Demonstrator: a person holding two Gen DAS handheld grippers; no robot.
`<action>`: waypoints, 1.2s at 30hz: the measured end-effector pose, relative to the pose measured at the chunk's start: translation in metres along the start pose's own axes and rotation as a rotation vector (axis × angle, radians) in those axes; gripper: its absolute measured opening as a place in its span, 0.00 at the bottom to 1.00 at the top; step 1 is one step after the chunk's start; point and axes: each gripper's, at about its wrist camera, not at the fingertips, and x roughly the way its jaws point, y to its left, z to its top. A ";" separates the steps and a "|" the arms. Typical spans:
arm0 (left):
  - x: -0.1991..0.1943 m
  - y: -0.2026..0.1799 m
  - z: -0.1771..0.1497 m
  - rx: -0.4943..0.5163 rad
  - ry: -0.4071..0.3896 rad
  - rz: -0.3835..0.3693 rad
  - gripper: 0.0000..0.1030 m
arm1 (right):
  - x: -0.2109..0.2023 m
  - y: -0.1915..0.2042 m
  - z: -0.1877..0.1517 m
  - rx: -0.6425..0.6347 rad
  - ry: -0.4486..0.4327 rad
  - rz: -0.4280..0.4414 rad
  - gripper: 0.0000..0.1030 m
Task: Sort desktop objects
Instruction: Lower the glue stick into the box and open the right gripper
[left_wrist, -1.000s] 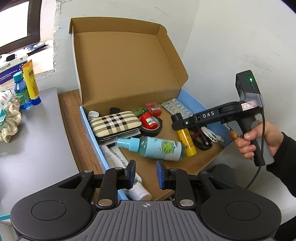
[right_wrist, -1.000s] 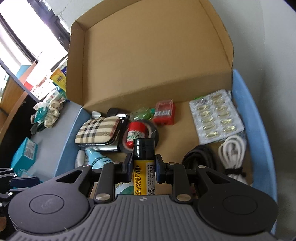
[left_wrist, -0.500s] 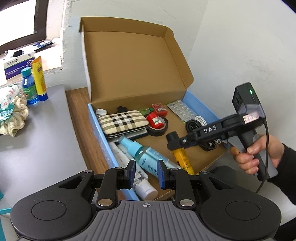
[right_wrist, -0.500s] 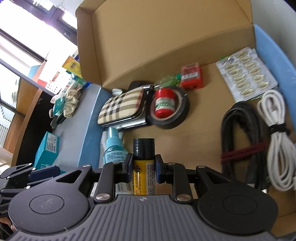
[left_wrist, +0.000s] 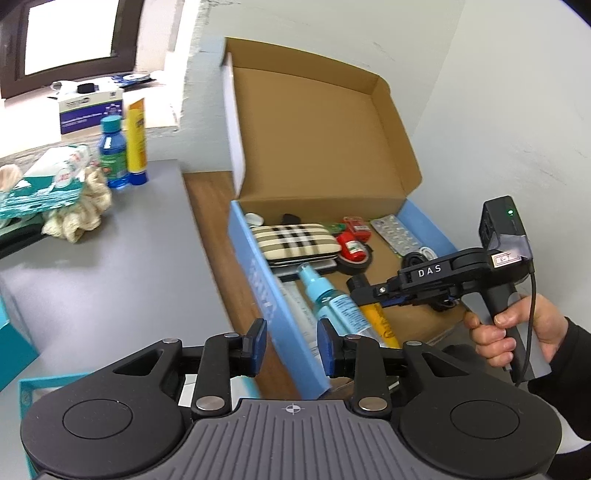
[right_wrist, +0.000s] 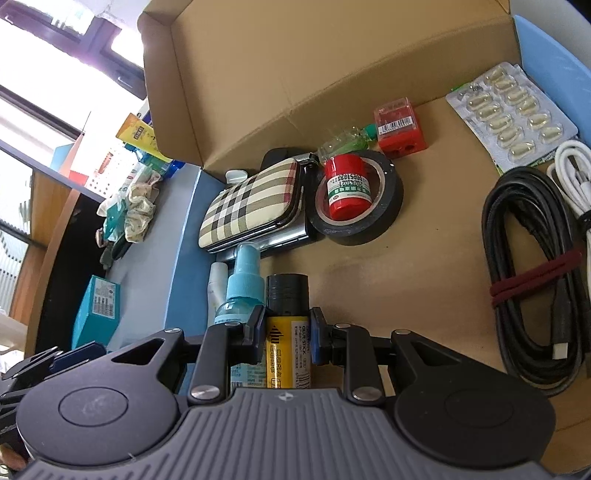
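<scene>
My right tongs (right_wrist: 287, 334) pinch the yellow glue stick with its black cap (right_wrist: 287, 317) low inside the open cardboard box with blue walls (left_wrist: 258, 273).

The stick lies along the box floor, just beside the pale blue spray bottle (right_wrist: 242, 284), with the plaid zip case (right_wrist: 255, 206) and the black tape roll around a red jar (right_wrist: 356, 205) beyond it. A coiled black cable (right_wrist: 532, 273) lies to the right. My left tongs (left_wrist: 291, 345) hang spread and empty over the box's near blue wall, next to the grey tabletop (left_wrist: 110, 273).
</scene>
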 end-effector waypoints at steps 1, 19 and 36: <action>-0.002 0.002 -0.002 -0.001 -0.003 0.008 0.32 | 0.001 0.002 0.000 -0.008 -0.006 -0.010 0.27; -0.028 0.030 -0.022 -0.073 -0.057 0.039 0.51 | -0.009 0.030 -0.015 -0.117 -0.095 -0.129 0.30; -0.031 0.027 -0.023 -0.064 -0.086 0.069 0.62 | -0.056 0.047 -0.023 -0.253 -0.217 -0.199 0.38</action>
